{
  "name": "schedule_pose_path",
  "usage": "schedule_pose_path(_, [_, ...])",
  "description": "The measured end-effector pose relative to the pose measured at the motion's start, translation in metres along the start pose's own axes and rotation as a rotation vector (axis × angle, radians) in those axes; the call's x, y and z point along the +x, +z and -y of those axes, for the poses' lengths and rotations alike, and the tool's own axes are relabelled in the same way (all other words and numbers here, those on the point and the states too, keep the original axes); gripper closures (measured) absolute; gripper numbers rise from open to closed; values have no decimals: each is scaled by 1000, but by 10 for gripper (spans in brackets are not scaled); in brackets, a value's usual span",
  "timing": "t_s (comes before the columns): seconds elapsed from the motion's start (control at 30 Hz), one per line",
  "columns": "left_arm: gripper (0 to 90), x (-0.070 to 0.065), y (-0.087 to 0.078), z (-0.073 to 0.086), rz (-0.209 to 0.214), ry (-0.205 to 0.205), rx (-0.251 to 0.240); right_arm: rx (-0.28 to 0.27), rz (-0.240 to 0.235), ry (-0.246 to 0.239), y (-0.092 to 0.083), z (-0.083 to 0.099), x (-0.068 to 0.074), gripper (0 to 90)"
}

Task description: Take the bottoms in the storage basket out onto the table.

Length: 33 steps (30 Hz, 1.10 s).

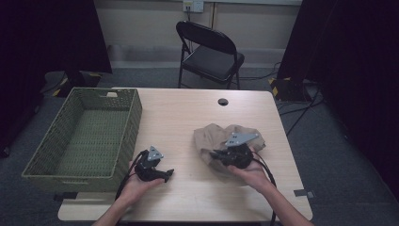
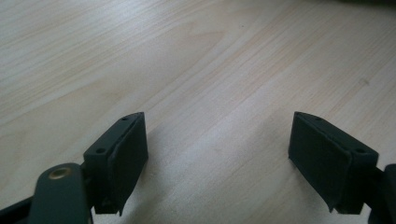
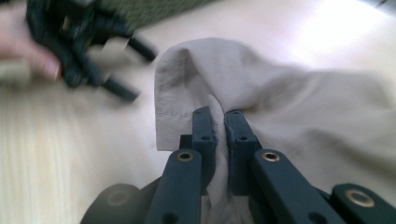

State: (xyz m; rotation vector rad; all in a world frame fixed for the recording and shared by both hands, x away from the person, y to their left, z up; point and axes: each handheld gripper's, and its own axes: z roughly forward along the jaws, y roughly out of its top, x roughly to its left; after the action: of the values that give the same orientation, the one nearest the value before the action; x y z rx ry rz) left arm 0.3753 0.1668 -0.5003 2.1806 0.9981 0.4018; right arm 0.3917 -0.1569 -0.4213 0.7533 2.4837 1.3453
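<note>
A crumpled tan cloth (image 1: 217,135) lies on the right half of the wooden table (image 1: 188,113). My right gripper (image 1: 215,154) sits at the cloth's near edge. In the right gripper view, its jaws (image 3: 219,128) are shut on a fold of the tan cloth (image 3: 261,88), which bunches up between the pads. My left gripper (image 1: 165,175) rests low over bare wood near the table's front, left of the cloth. Its jaws (image 2: 217,135) stand wide open with nothing between them. The left gripper (image 3: 133,70) also appears blurred at the upper left of the right gripper view.
A green woven basket (image 1: 136,117) stands on the table's left side, with nothing visible inside it. Beyond the far edge is a black folding chair (image 1: 209,52). A round cable hole (image 1: 223,101) sits near the table's back edge.
</note>
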Motion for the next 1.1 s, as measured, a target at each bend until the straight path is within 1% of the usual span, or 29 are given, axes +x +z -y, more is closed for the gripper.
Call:
schedule_pose_path(0.07, [194,0,0,0,1,1,-1,-33,45,13,-10,-5,-10,850])
schedule_pose_path(0.1, [194,0,0,0,1,1,-1,-54,68,31,-14,-5,-17,850])
schedule_pose_path(0.13, [194,0,0,0,2,2,-1,-70,87,49,-18,-4,-24,850])
schedule_pose_path(0.2, [193,0,0,0,4,3,-2,-81,153,72,-23,1,-38,849])
schedule_pose_path(0.23, [193,1,0,0,4,3,-2,-83,173,95,-25,5,-46,848])
schedule_pose_path(0.3, [193,1,0,0,4,3,-1,-69,219,133,-26,15,-61,847])
schedule_pose_path(0.33, [193,1,0,0,4,3,-1,-60,234,154,-25,21,-67,845])
schedule_pose_path(0.37, [193,1,0,0,5,3,0,-49,239,170,-23,27,-73,842])
schedule_pose_path(0.4, [193,1,0,-1,1,12,2,-24,253,167,-21,33,-77,839])
schedule_pose_path(0.43, [193,1,0,-1,1,12,2,-7,272,164,-19,37,-80,837])
schedule_pose_path(0.5, [193,1,0,0,1,12,2,9,261,182,-16,44,-85,834])
schedule_pose_path(0.57, [193,1,0,0,3,6,1,21,245,183,-13,47,-87,833])
schedule_pose_path(0.6, [193,0,0,0,4,2,1,49,229,175,-9,49,-87,833])
schedule_pose_path(0.63, [193,1,0,0,3,6,1,68,228,165,-6,52,-85,833])
schedule_pose_path(0.67, [193,1,0,0,5,4,0,73,225,166,-2,55,-84,835])
schedule_pose_path(0.7, [193,1,0,0,5,7,1,89,210,164,2,57,-82,836])
schedule_pose_path(0.73, [193,1,0,0,4,6,1,105,184,151,6,58,-79,836])
schedule_pose_path(0.77, [193,1,0,0,4,7,1,114,156,151,10,58,-75,835])
schedule_pose_path(0.8, [192,1,0,0,5,7,1,121,137,141,15,58,-71,836])
schedule_pose_path(0.87, [191,1,0,-1,1,14,4,141,143,80,25,55,-58,835])
schedule_pose_path(0.9, [192,1,0,-1,-1,14,4,139,119,72,30,53,-53,835])
schedule_pose_path(0.93, [192,1,0,-1,-1,12,4,130,88,80,35,53,-49,834])
schedule_pose_path(0.97, [192,2,0,-1,2,14,4,126,74,72,39,52,-44,834])
schedule_pose_path(1.03, [197,2,0,-1,12,17,10,124,58,38,48,48,-34,833])
schedule_pose_path(1.1, [219,3,-2,-1,26,11,13,122,46,11,54,44,-26,819])
